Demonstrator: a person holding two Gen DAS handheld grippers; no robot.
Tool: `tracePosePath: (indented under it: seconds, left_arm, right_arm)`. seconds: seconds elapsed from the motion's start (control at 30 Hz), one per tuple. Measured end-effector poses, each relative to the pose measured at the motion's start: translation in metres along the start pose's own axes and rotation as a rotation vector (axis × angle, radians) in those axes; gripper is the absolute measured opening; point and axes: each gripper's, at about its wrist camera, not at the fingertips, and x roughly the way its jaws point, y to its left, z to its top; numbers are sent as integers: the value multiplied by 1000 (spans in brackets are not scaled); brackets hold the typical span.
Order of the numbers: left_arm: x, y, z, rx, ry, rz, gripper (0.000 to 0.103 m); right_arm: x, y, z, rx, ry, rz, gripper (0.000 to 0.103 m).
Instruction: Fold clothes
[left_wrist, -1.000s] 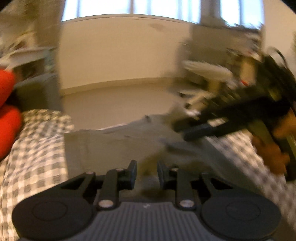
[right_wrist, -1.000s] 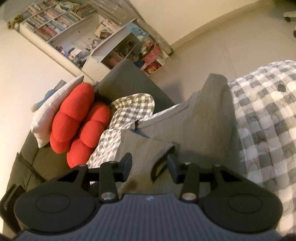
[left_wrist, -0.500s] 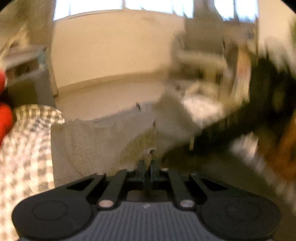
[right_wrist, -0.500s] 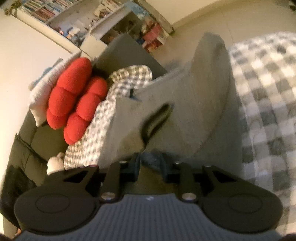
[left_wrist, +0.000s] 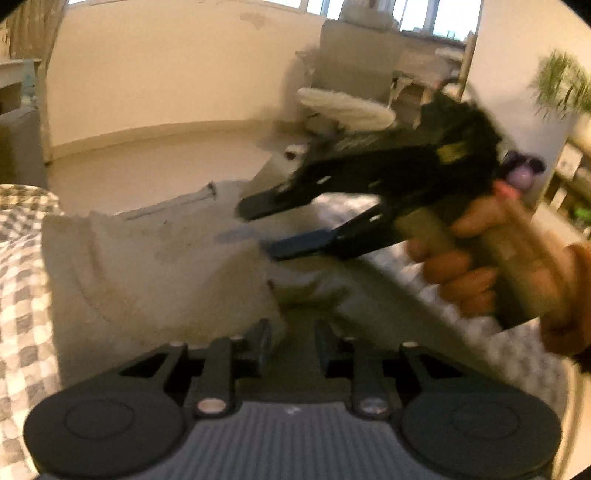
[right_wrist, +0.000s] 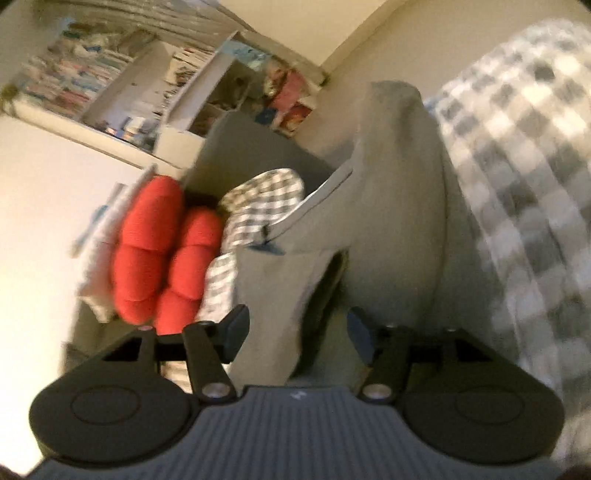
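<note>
A grey garment (left_wrist: 155, 273) lies spread on a grey-and-white checked blanket (left_wrist: 22, 280). My left gripper (left_wrist: 293, 343) hovers low over its near edge. The jaws are opening, with cloth showing in the gap but no pad pressing on it. In the left wrist view my right gripper (left_wrist: 269, 229) reaches in from the right, held by a hand (left_wrist: 461, 266), its fingers spread over the garment's middle. In the right wrist view the right gripper (right_wrist: 297, 328) is opening, with a fold of the garment (right_wrist: 399, 206) loose between its fingers.
A red cushion (right_wrist: 155, 251) and a white pillow lean on the dark sofa back (right_wrist: 240, 147) beyond the garment. Bookshelves (right_wrist: 122, 85) line the wall. Bare floor (left_wrist: 155, 166), a chair with a white fleece (left_wrist: 343, 107) and a plant (left_wrist: 561, 81) lie beyond the blanket's edge.
Both grippers closed on the grey cloth half a second ago and now stand open again. The right gripper has sunk a little and the raised fold has come down.
</note>
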Motion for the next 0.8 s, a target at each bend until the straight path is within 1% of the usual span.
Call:
tracePosePath:
  seconds: [0.07, 0.1, 0.13, 0.17, 0.2, 0.23, 0.3, 0.37, 0.43, 0.47, 0.5, 0.53, 0.57, 0.6, 0.67, 0.7, 0.73, 0.77, 0.8]
  left_arm:
    - [-5, 5, 5, -8, -28, 4, 29]
    - [-6, 7, 7, -7, -38, 27, 31]
    - [-7, 10, 9, -5, -47, 52, 31]
    - [-6, 16, 11, -13, -54, 84, 31]
    - [-5, 22, 14, -21, -62, 118, 31]
    - [-4, 27, 17, -29, -70, 151, 31]
    - [0, 40, 21, -55, -82, 222, 31]
    - [11, 55, 24, -91, -64, 302, 31]
    - [23, 72, 26, -123, -31, 384, 31]
    - [28, 80, 26, -138, -14, 424, 31]
    - [28, 82, 25, -147, -15, 441, 31]
    - [25, 81, 26, -159, -35, 443, 31]
    - [21, 80, 27, -171, -56, 446, 31]
    - [17, 78, 28, -178, -93, 427, 31]
    - [12, 72, 28, -167, -155, 351, 31]
    - [19, 71, 28, -157, -131, 350, 31]
    - [26, 70, 27, -147, -103, 353, 31]
    - [38, 72, 25, -140, -35, 372, 31]
    - [42, 69, 23, -114, -29, 390, 31]
  right_arm:
    - [7, 11, 2, -66, -28, -57, 62]
    - [11, 16, 3, -99, -42, -86, 61]
    - [16, 21, 3, -132, -51, -110, 51]
    - [23, 25, 3, -166, -52, -136, 29]
    - [30, 30, 3, -200, -37, -157, 16]
    - [36, 33, 1, -223, -30, -166, 6]
    - [32, 43, -3, -280, -66, -147, 5]
    - [23, 50, -5, -338, -131, -155, 5]
    - [24, 49, -5, -379, -153, -226, 5]
    - [28, 45, -3, -388, -139, -275, 5]
    - [30, 40, -1, -383, -125, -300, 5]
    - [32, 35, 0, -378, -112, -323, 8]
    - [30, 31, 1, -360, -115, -319, 13]
    - [27, 28, 2, -344, -118, -314, 15]
    - [20, 29, 0, -335, -130, -284, 17]
    - [17, 30, -1, -331, -136, -269, 18]
    - [16, 32, -2, -338, -134, -266, 22]
    - [15, 34, -4, -346, -131, -263, 36]
    - [15, 36, -6, -359, -128, -271, 41]
